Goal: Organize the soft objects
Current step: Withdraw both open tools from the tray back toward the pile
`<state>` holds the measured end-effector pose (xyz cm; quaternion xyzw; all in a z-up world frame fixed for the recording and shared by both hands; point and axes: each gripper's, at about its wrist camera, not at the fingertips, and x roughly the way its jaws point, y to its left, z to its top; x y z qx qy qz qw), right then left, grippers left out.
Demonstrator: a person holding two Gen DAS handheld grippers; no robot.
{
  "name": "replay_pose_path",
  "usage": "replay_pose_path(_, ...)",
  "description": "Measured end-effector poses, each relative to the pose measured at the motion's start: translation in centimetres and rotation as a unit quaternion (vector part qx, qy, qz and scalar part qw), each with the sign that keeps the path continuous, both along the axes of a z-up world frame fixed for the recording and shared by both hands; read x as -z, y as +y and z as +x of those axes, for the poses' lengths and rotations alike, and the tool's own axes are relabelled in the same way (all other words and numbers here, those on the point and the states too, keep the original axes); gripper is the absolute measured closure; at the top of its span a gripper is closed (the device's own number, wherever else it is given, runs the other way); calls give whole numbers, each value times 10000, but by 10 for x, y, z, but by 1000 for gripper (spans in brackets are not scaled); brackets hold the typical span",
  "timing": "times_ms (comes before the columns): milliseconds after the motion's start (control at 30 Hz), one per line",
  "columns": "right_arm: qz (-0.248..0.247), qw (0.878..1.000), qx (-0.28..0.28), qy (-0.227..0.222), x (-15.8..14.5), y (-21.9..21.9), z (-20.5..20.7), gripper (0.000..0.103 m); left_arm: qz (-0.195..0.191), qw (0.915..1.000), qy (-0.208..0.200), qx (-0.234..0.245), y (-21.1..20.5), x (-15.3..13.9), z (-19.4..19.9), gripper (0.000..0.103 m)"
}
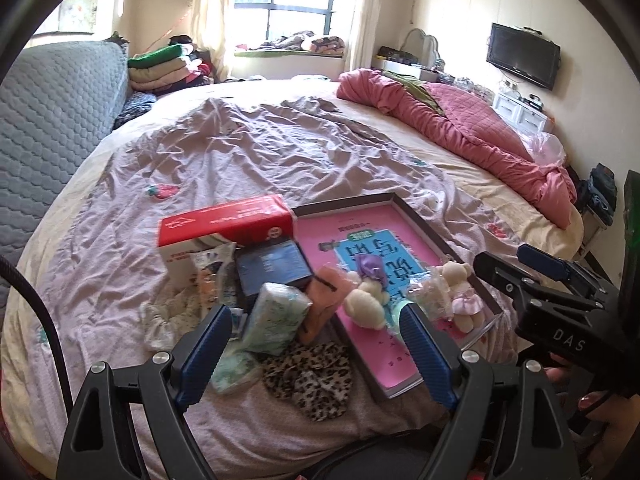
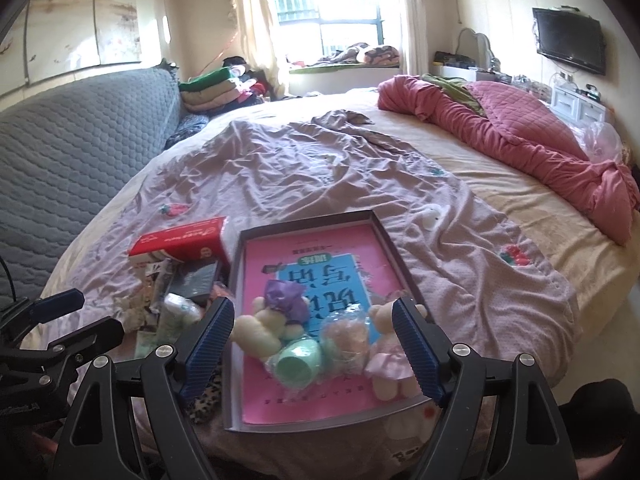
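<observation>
Both my claws hang released over the bed — left claw (image 1: 316,344) above the tissue pack (image 1: 276,316), right claw (image 2: 314,344) above the plush bears (image 2: 260,330) in the tray (image 2: 236,312). I'd descend straight, pinch one toy's middle.

The far half of the bed (image 2: 340,168) lies bare under the wrinkled mauve sheet (image 1: 248,148), giving wide room between the grey quilted headboard (image 1: 52,120) on one side and the bunched pink quilt (image 2: 520,140) on the other. Nearer, the shallow tray (image 2: 308,224) is crowded at its close end by the plush toys (image 2: 260,328), while its far end is clear. Left of the tray, the red box (image 1: 224,220), dark box (image 1: 272,268) and tissue packs (image 1: 276,316) crowd together with little gap between.
</observation>
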<state>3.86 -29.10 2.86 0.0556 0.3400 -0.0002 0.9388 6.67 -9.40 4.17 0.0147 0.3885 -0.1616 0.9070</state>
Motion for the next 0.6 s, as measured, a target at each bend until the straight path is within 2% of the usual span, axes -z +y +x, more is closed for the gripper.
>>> replay_pose_path(200, -42, 9999, -145, -15, -5, 14, 0, 20, 102, 9997, 36, -238, 22, -3, -1, 18)
replay_pose_path(600, -60, 9987, -499, 4, -4, 44, 3, 20, 65, 9969, 108, -772, 83, -4, -1, 18)
